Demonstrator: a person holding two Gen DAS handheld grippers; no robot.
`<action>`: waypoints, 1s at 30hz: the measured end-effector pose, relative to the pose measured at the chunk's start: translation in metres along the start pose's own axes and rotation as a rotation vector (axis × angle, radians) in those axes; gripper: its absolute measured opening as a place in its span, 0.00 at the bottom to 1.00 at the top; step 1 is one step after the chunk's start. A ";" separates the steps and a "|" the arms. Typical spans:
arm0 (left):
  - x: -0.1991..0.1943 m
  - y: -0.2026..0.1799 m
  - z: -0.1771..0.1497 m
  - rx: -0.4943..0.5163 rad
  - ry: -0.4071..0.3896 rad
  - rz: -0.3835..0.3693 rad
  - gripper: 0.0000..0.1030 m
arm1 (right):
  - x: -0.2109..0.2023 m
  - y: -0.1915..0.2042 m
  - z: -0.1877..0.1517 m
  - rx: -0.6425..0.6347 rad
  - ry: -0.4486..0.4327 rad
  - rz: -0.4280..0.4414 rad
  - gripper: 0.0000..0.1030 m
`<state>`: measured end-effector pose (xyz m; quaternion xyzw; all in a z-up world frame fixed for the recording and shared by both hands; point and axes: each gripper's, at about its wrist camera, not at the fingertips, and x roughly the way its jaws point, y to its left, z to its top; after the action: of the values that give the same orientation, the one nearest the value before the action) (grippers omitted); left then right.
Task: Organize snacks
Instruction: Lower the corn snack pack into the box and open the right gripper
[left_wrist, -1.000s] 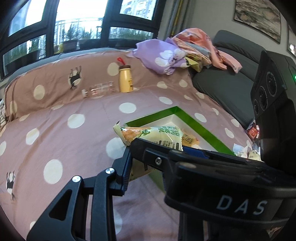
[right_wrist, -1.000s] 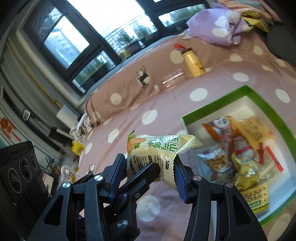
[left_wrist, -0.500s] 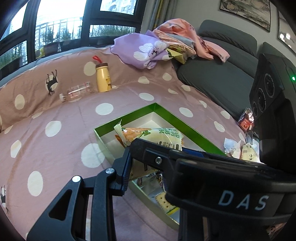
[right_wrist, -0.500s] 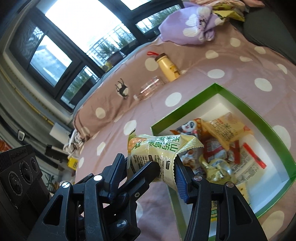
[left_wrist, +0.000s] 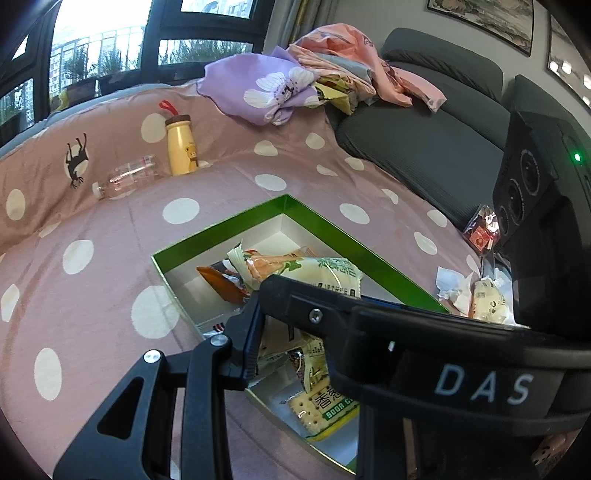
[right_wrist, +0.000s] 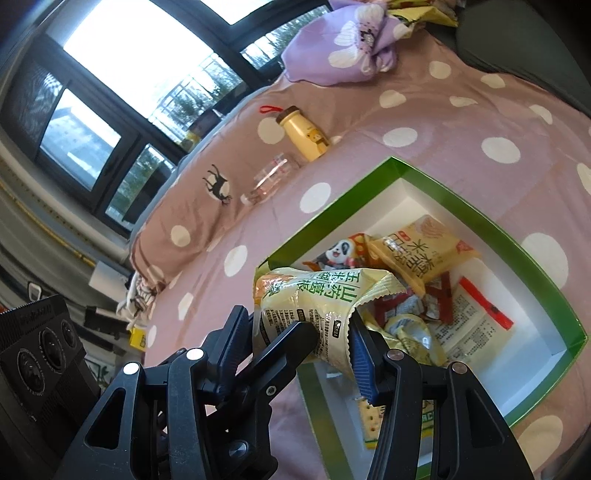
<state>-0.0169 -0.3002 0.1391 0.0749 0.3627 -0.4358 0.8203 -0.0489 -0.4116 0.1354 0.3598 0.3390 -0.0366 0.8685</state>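
Packet, pale yellow, light and crinkly, is crushing easily at lower centre; right gripper and left gripper are both pinching its middle over green box.

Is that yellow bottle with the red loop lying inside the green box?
No, the yellow bottle stands on the spotted cover, well outside the green box, next to a clear bottle.
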 end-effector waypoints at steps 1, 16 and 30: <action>0.003 0.000 0.000 -0.001 0.006 -0.007 0.27 | 0.000 -0.002 0.000 0.006 0.002 -0.004 0.54; 0.030 0.004 -0.004 -0.044 0.079 -0.060 0.27 | 0.016 -0.023 0.004 0.060 0.056 -0.063 0.54; 0.042 0.009 -0.009 -0.083 0.115 -0.091 0.28 | 0.024 -0.030 0.003 0.081 0.084 -0.092 0.54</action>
<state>0.0004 -0.3183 0.1032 0.0490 0.4300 -0.4521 0.7799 -0.0386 -0.4313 0.1038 0.3798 0.3896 -0.0752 0.8357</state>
